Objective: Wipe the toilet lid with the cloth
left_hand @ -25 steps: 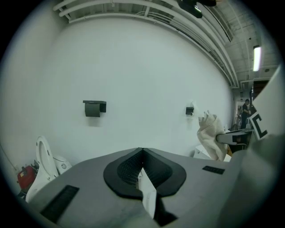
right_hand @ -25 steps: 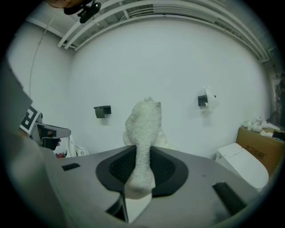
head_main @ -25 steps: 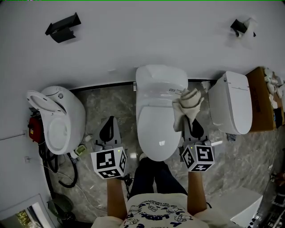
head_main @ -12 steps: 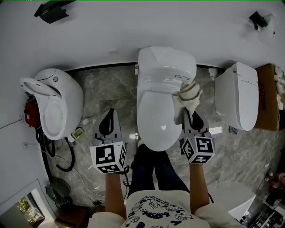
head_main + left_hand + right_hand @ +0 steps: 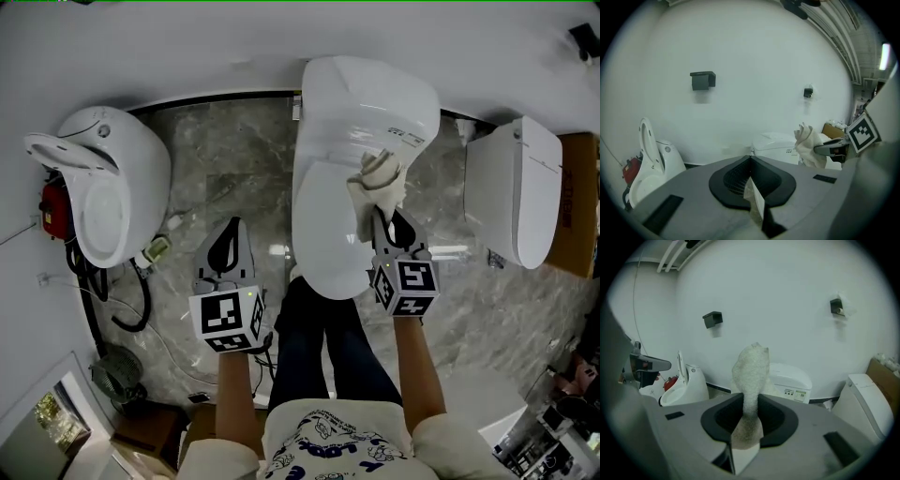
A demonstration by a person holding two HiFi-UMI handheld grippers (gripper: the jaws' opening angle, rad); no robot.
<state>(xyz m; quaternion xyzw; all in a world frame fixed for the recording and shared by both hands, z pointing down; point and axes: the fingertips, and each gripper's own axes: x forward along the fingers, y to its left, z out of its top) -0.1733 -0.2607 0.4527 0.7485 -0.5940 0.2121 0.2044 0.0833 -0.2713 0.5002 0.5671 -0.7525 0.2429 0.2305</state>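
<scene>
- The right gripper [image 5: 386, 225] reaches forward over the glossy white oval toilet lid [image 5: 323, 225]. Its jaws are clamped on the lower end of a crumpled off-white terry cloth [image 5: 380, 176], probably so the pinched wad can be pushed and dragged like a pad.
- The cloth sits at about 1 o'clock on the lid, near the hinge end and just below the white boxy rear unit [image 5: 370, 94]. I judge it to be touching the lid, though no view shows the contact plainly. Wiping looks to be starting from the back right.
- The left gripper [image 5: 228, 248] hangs over the grey marbled floor [image 5: 225, 159], at 9 o'clock from the lid and well apart from it. Its jaws are pressed together with nothing between them. It appears parked aside to leave the lid free.
- The person's dark-trousered legs [image 5: 328, 347] stand at 6 o'clock, right against the toilet's front, which suits a pull-towards-the-body stroke.
- The lid is down, smooth and shiny, with a small bright reflection near its front. No dirt can be made out on it.
- The cloth is bunched and fluffy. In the right gripper view it rises from the jaws as a loose plume.
- A white toilet with its seat raised [image 5: 103, 187] stands at 9 o'clock, and another closed white toilet [image 5: 516, 192] at 3 o'clock. Neither is involved.
</scene>
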